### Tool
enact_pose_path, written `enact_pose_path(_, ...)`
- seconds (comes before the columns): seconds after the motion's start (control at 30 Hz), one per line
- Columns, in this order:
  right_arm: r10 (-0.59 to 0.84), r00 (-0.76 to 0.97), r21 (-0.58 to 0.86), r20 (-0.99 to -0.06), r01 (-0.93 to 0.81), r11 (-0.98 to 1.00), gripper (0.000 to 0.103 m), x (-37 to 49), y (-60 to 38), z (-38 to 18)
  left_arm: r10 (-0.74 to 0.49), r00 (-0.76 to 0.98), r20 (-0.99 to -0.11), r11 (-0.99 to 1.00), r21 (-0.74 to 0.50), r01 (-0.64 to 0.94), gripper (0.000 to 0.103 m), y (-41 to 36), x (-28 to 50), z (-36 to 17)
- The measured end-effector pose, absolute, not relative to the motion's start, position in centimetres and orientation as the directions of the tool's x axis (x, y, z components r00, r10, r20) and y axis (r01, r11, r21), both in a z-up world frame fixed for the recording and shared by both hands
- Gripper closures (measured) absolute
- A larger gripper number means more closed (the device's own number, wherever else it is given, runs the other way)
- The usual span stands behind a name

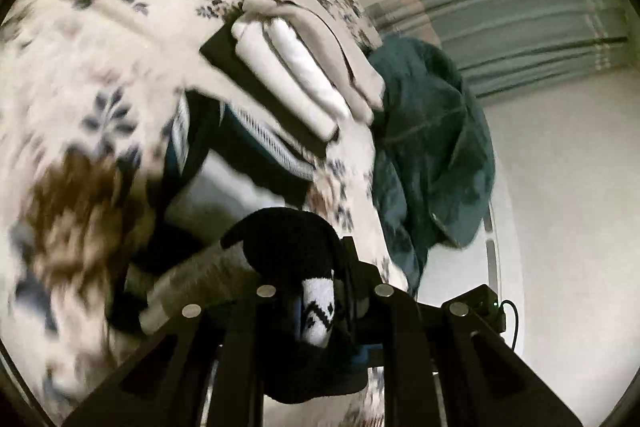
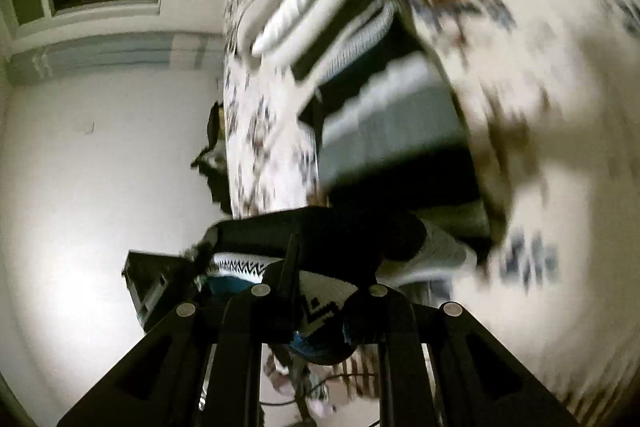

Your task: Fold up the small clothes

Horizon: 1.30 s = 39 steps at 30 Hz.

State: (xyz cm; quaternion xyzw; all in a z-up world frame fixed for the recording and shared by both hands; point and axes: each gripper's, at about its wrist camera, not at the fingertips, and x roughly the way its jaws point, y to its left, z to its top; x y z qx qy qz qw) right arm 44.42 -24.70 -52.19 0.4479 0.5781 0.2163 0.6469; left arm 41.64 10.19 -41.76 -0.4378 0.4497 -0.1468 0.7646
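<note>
Above floral bedspread (image 1: 120,39): black patterned sock (image 1: 292,239) lifted.
Left tool (image 1: 320,307) and right tool (image 2: 320,307) both pinching sock; folded stack (image 1: 304,67) at 12 o'clock.

folded clothes (image 1: 304,67) on bedspread (image 1: 120,7)

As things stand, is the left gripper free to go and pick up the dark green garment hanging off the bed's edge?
Probably not yet. The path to the dark green garment looks open, but the left gripper is shut on the black patterned sock and would have to let it go first.
</note>
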Motion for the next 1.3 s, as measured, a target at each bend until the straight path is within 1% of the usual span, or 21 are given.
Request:
enact_pose_path(0.2, 0.745, 0.237, 0.779, -0.624, 0.271, 0.566, 0.087, 56.5, -23.4, -55.2, -0.624, 0.515, -0.588, 0.547, -0.799, -0.25, 0.09, 11.9, 52.4, -46.1)
enact_pose_path(0.23, 0.734, 0.24, 0.769, -0.636, 0.285, 0.573, 0.087, 59.2, -23.1, -56.1, -0.636, 0.492, -0.595, 0.536, -0.799, -0.273, 0.085, 12.2, 54.9, -47.5)
enact_pose_path(0.33, 0.737, 0.226, 0.764, -0.637, 0.313, 0.565, 0.078, 64.3, -22.3, -58.6, -0.656, 0.487, -0.576, 0.478, -0.817, -0.322, 0.033, 13.6, 58.6, -50.0)
enact_pose_path(0.37, 0.745, 0.215, 0.767, -0.632, 0.312, 0.561, 0.07, 65.3, -22.1, -59.2, -0.661, 0.509, -0.551, 0.444, -0.834, -0.326, 0.032, 14.3, 58.8, -50.2)
enact_pose_path(0.43, 0.746, 0.223, 0.773, -0.628, 0.289, 0.565, 0.033, 66.6, -22.0, -59.7, -0.661, 0.552, -0.508, 0.383, -0.861, -0.334, 0.029, 16.0, 59.0, -50.8)
enact_pose_path(0.47, 0.74, 0.242, 0.776, -0.627, 0.27, 0.57, 0.027, 66.7, -22.4, -59.6, -0.653, 0.561, -0.509, 0.383, -0.861, -0.335, 0.028, 16.5, 58.9, -50.8)
enact_pose_path(0.57, 0.709, 0.283, 0.763, -0.646, 0.266, 0.589, 0.026, 65.6, -23.9, -59.5, -0.604, 0.548, -0.579, 0.498, -0.811, -0.308, 0.028, 17.3, 57.9, -50.7)
enact_pose_path(0.63, 0.675, 0.27, 0.728, -0.686, 0.262, 0.634, 0.026, 64.7, -24.2, -60.1, -0.545, 0.492, -0.679, 0.645, -0.714, -0.272, 0.028, 16.2, 57.5, -50.7)
enact_pose_path(0.73, 0.625, 0.168, 0.648, -0.762, 0.204, 0.734, 0.026, 64.3, -22.9, -62.0, -0.499, 0.372, -0.783, 0.79, -0.588, -0.177, 0.028, 13.1, 58.1, -52.4)
enact_pose_path(0.83, 0.549, 0.068, 0.552, -0.833, 0.181, 0.814, 0.026, 65.2, -21.1, -64.9, -0.461, 0.304, -0.834, 0.837, -0.522, -0.162, 0.029, 11.4, 60.0, -54.6)
enact_pose_path(0.87, 0.554, 0.064, 0.556, -0.83, 0.179, 0.812, 0.026, 65.6, -20.8, -65.5, -0.465, 0.305, -0.831, 0.837, -0.525, -0.154, 0.037, 11.2, 60.6, -55.0)
enact_pose_path(0.9, 0.567, 0.063, 0.568, -0.821, 0.177, 0.804, 0.037, 66.0, -20.5, -66.1, -0.47, 0.331, -0.818, 0.833, -0.535, -0.14, 0.054, 11.1, 61.4, -55.1)
enact_pose_path(0.93, 0.583, 0.074, 0.585, -0.809, 0.185, 0.789, 0.066, 66.9, -20.3, -66.6, -0.46, 0.342, -0.819, 0.837, -0.529, -0.142, 0.087, 11.2, 62.0, -55.2)
enact_pose_path(0.97, 0.574, 0.083, 0.578, -0.815, 0.204, 0.79, 0.079, 67.4, -20.4, -66.7, -0.463, 0.346, -0.816, 0.83, -0.536, -0.153, 0.089, 11.5, 62.6, -55.2)
enact_pose_path(1.07, 0.563, 0.177, 0.59, -0.807, 0.281, 0.757, 0.089, 68.6, -21.9, -66.7, -0.474, 0.365, -0.801, 0.795, -0.568, -0.215, 0.089, 13.2, 63.9, -56.1)
enact_pose_path(1.13, 0.552, 0.182, 0.579, -0.814, 0.327, 0.747, 0.089, 69.2, -23.0, -67.3, -0.509, 0.337, -0.792, 0.746, -0.601, -0.287, 0.082, 14.8, 64.3, -57.2)
enact_pose_path(1.17, 0.559, 0.165, 0.579, -0.812, 0.335, 0.743, 0.086, 69.2, -23.1, -67.6, -0.533, 0.338, -0.776, 0.714, -0.627, -0.312, 0.067, 15.5, 64.2, -57.4)
enact_pose_path(1.2, 0.57, 0.151, 0.584, -0.808, 0.336, 0.739, 0.076, 68.9, -23.2, -68.0, -0.557, 0.351, -0.753, 0.68, -0.656, -0.328, 0.056, 16.4, 63.4, -57.2)
enact_pose_path(1.23, 0.574, 0.142, 0.586, -0.806, 0.33, 0.741, 0.061, 68.7, -23.3, -67.9, -0.568, 0.369, -0.735, 0.66, -0.675, -0.329, 0.033, 17.1, 62.5, -56.8)
enact_pose_path(1.27, 0.571, 0.135, 0.582, -0.809, 0.311, 0.751, 0.053, 68.3, -23.6, -67.6, -0.574, 0.381, -0.725, 0.649, -0.686, -0.329, 0.026, 17.5, 61.7, -56.3)
enact_pose_path(1.3, 0.573, 0.134, 0.585, -0.809, 0.293, 0.757, 0.04, 67.9, -23.9, -67.3, -0.589, 0.407, -0.698, 0.626, -0.712, -0.317, 0.026, 18.2, 59.8, -55.2)
